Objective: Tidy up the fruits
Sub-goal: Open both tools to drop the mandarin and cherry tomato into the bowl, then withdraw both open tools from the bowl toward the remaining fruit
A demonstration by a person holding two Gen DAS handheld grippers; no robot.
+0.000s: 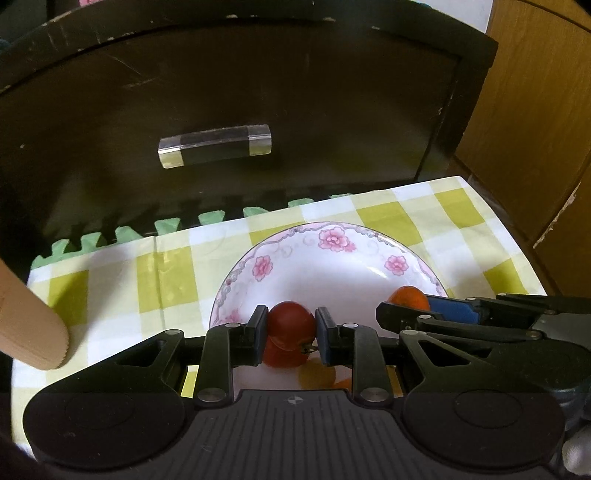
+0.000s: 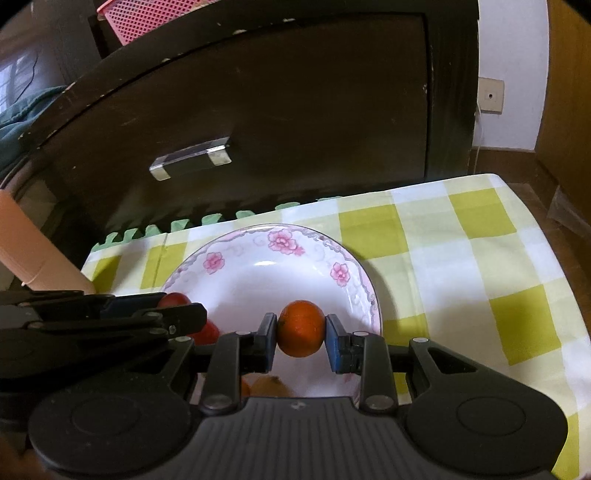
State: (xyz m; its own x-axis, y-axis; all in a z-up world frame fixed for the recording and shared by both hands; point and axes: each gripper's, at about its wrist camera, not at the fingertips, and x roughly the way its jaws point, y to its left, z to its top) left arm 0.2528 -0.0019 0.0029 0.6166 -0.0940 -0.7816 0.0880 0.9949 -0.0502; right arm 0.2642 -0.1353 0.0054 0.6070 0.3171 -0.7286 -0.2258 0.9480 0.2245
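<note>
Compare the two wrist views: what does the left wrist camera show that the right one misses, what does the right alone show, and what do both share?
Left wrist only: a wooden door at right.

Right wrist only: a pink mesh basket on top of the dark cabinet, a wall socket.

Both: the floral plate, checked cloth, left gripper shut on a red tomato, right gripper on an orange fruit.

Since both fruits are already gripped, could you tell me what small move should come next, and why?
Probably lower both a little and release. The left hand-held gripper clamps the red tomato and the right hand-held gripper the orange fruit, both over the floral plate.
</note>
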